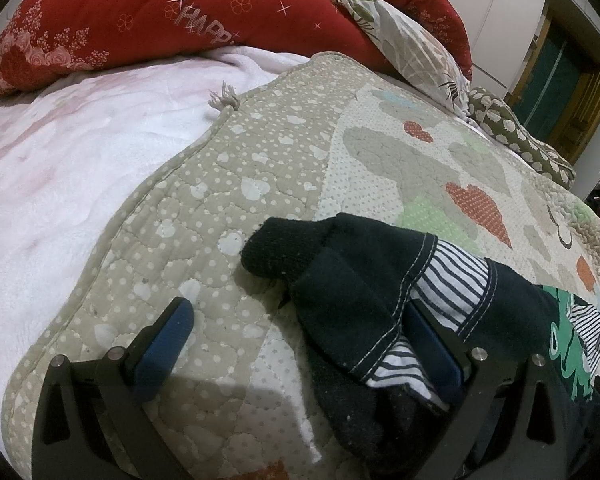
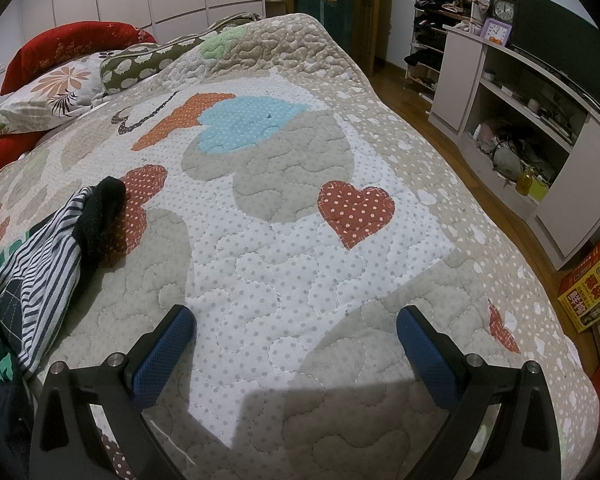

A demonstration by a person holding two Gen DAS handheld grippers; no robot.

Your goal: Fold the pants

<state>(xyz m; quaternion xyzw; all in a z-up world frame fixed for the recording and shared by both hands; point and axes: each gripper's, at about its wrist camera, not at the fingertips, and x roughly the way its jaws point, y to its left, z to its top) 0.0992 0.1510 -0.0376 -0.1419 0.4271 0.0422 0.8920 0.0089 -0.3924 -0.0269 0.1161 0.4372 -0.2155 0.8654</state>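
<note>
The left tongs (image 1: 296, 332) gape wide over the quilt (image 1: 228, 208), gripping nothing, though dark cloth drapes over the right-hand finger. The right tongs (image 2: 296, 332) stand equally spread above bare quilt. The pants (image 1: 364, 280) (dark navy, white stitching, striped lining showing) lie bunched on the bed just beyond the left tongs. Farther off rests a red pillow (image 1: 120, 20).

Both wrist views skim low over the quilt (image 2: 284, 240).
</note>
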